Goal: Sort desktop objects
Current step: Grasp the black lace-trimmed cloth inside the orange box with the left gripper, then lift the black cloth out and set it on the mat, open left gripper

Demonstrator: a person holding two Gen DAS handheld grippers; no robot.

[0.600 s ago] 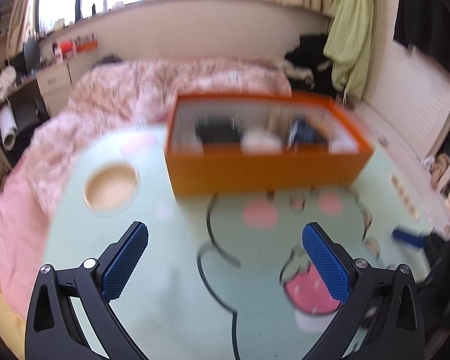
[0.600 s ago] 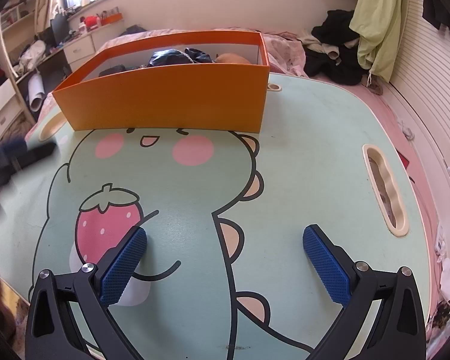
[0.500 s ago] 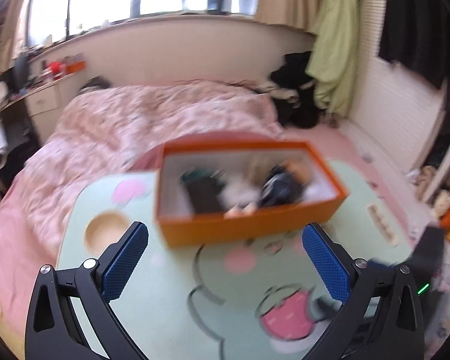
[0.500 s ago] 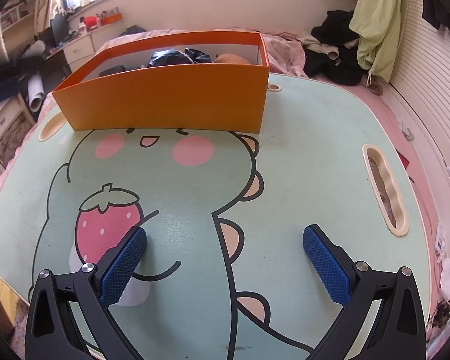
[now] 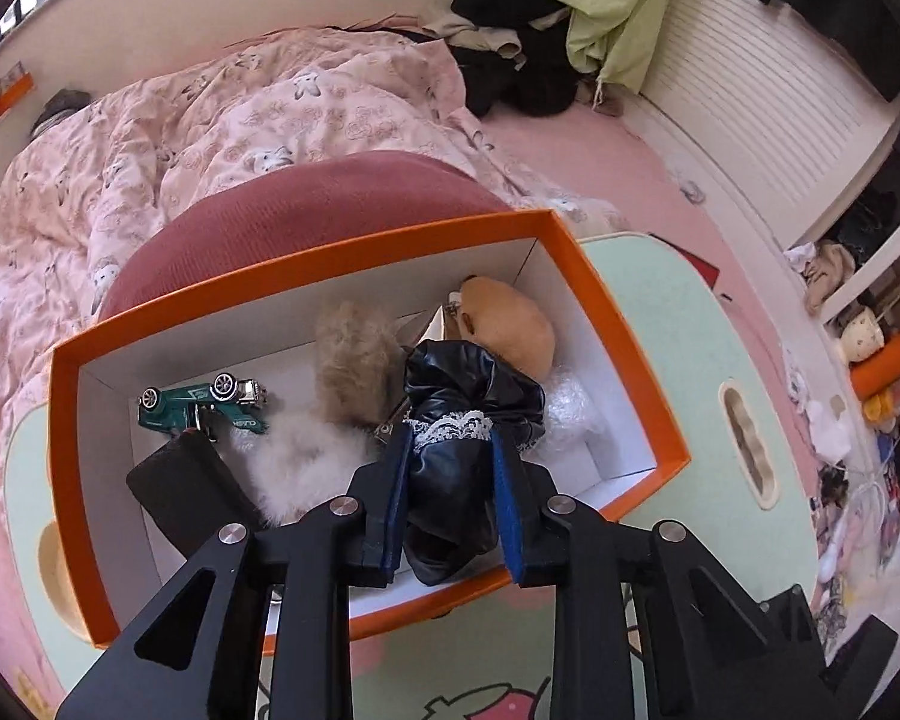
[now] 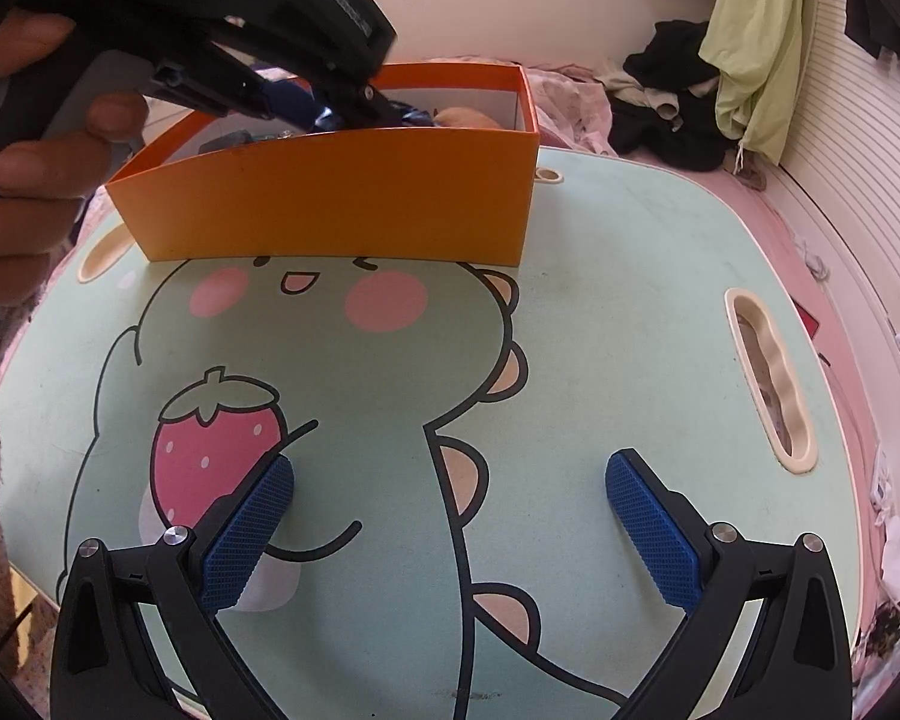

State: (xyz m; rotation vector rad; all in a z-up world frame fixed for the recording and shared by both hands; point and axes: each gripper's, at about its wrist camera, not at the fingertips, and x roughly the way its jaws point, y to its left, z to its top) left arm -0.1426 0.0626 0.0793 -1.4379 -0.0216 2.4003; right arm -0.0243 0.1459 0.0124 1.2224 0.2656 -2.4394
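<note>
The mint tabletop [image 6: 600,300] looks bare of loose items, so sorting seems nearly done. The orange box [image 5: 642,360] at its twelve o'clock edge holds a toy car [image 5: 201,405], fluffy toys and more. The left tool [image 5: 450,474] is clamped on a black leather garment [image 5: 462,384] inside the box; the right tool [image 6: 444,528] is spread wide, empty, over the tabletop.

Left tool [image 5: 450,468] clamped and angled down; right tool [image 6: 450,516] spread wide.

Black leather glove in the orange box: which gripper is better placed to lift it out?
Left gripper: shut on the black leather glove. Right gripper hangs open over the table.
</note>
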